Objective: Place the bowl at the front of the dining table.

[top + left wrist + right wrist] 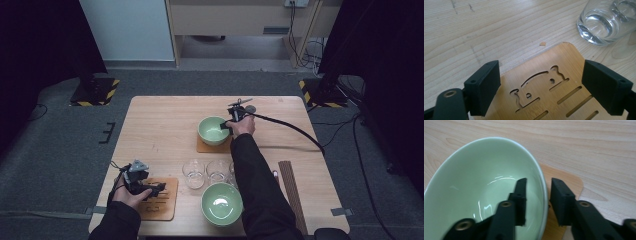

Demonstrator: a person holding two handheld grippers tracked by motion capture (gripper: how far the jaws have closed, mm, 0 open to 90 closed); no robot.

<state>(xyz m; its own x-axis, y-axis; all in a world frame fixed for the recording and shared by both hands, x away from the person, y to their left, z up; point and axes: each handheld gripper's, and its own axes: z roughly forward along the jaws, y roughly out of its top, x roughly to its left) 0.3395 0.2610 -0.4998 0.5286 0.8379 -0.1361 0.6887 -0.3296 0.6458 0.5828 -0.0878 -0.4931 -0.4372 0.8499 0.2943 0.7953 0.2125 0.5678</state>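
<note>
You are straddling the bowl (486, 187) rim at its 3 o'clock, right fingers (520, 200) narrow, not gripping; glazed, slippery, fragile. Left fingers (484, 85) wide, empty.

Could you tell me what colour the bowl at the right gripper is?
Pale green bowl, best seen in the right gripper view.

table (165, 125): pale wood, matt, fine grain lines
far bowl (486, 185): pale green glazed ceramic, glossy, smooth, with light glints inside
mat under far bowl (569, 182): light wood, smooth, matt
cut-out mat (549, 82): honey-coloured bamboo-like wood, smooth, satin
glass beside cut-out mat (604, 25): clear, shiny glass
right gripper (537, 202): matt black plastic jaws, brassy metal inserts
</note>
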